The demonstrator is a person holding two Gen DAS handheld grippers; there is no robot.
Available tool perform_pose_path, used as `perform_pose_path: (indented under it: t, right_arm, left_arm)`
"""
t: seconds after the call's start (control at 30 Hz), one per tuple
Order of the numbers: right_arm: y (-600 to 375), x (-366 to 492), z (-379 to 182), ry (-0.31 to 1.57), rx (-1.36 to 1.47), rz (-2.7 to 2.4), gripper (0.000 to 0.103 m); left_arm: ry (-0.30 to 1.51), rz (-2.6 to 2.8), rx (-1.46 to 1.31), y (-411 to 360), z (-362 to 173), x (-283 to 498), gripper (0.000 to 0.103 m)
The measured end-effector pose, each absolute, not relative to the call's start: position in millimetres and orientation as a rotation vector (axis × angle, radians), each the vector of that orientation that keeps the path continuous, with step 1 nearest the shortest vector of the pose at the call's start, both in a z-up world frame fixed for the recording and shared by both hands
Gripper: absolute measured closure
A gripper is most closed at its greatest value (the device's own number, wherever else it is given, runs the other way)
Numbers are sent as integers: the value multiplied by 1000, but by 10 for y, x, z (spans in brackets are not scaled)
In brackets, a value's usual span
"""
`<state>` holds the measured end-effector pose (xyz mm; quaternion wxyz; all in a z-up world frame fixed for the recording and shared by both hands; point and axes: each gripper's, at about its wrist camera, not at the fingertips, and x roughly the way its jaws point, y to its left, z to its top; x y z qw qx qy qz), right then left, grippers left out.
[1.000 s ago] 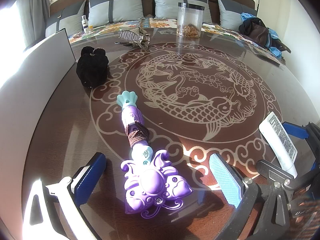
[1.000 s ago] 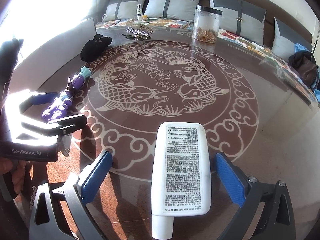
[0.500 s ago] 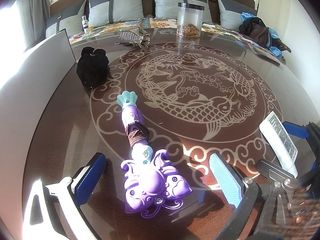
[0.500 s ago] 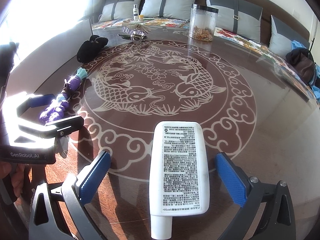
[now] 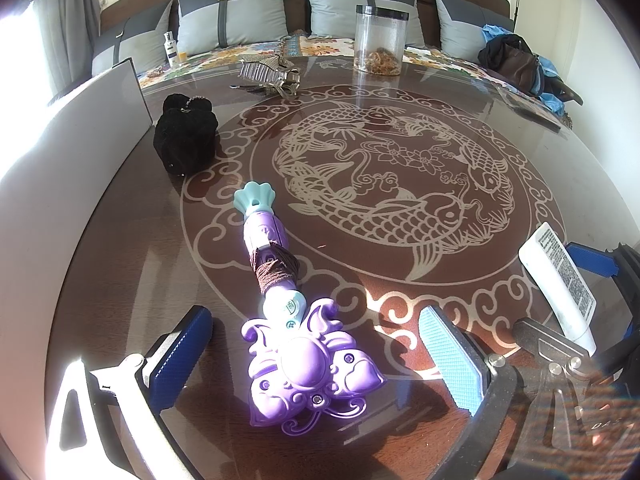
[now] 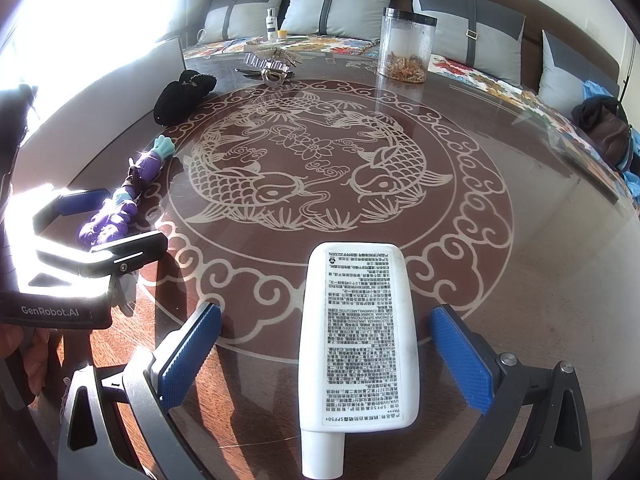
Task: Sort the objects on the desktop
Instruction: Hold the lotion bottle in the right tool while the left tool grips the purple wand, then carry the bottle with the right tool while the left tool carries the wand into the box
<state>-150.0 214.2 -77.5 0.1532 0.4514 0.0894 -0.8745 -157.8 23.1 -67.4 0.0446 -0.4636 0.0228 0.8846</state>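
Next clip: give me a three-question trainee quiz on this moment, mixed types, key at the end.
1. True or false: the right gripper is shut on the tube.
2. What lies between the left gripper's fingers? A) black pouch B) purple toy C) jar
3. Fill in: the tube's cap points ___ the camera in the right wrist view.

Key: 1 false, open with the tube lying between its fingers; 2 B, the toy; 3 toward.

Middle of surface (image 6: 500, 240) bare, passage free. Black pouch (image 5: 185, 139), hair clips (image 5: 269, 74) and jar (image 5: 380, 40) crowd far edge. White panel (image 5: 72, 148) walls left side.
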Motion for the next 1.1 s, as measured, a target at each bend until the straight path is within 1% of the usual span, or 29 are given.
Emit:
perform_pose_path:
  t: [0.37,0.47,0.53,0.63,0.67,0.7,0.73,0.77,0.8,0.87,0.93,1.03,1.1]
  right_arm:
    - [2140,-1505,-780,249,1308,-2507,0]
    - [2111,-1594,-758,266,1404,-2459,0]
    - [2105,-1658,-743,277,1496,-2427,1]
    - [2212,-1688,-730,224,1638,-2429,1]
    - [2254,-1666,-717,204,1662,-2435,8]
    - [2288,-1630,-690,204,1662,-2442,14]
    - [2310,-1598,-655,207,1654,-2443,33]
    - [2331,-1574,-615,204,1650,-2438,51]
    - [2363,-1569,-595,217,1677,-2435,51]
    - [2423,-1528,-554,163,1688,-2400,51]
    - [2445,-1432,-431,165,1645,-2421,51]
    - [2493,-1317,-205,79,1581,-2438,51]
    - [2440,-1266,-43,84,1539,-2451,51]
  left_arm:
    - [82,2650,-1406,188,-672,-1551,0]
    - [132,2605,-1418,197,-672,-1512,0]
    - [128,2594,-1463,202,-666,-1505,0]
    - [114,2581,-1534,229,-658,-1590,0]
    - [116,2584,-1531,243,-644,-1621,10]
    - [126,2594,-1495,264,-613,-1636,22]
    - [147,2587,-1476,288,-579,-1657,48]
    - [151,2563,-1480,296,-554,-1680,57]
    - [115,2542,-1480,270,-522,-1689,62]
    - [6,2531,-1436,153,-415,-1618,62]
    - [-63,2561,-1375,12,-274,-1478,63]
    - [-192,2588,-1308,-237,-75,-1245,63]
    - [-273,2604,-1279,-408,52,-1103,63]
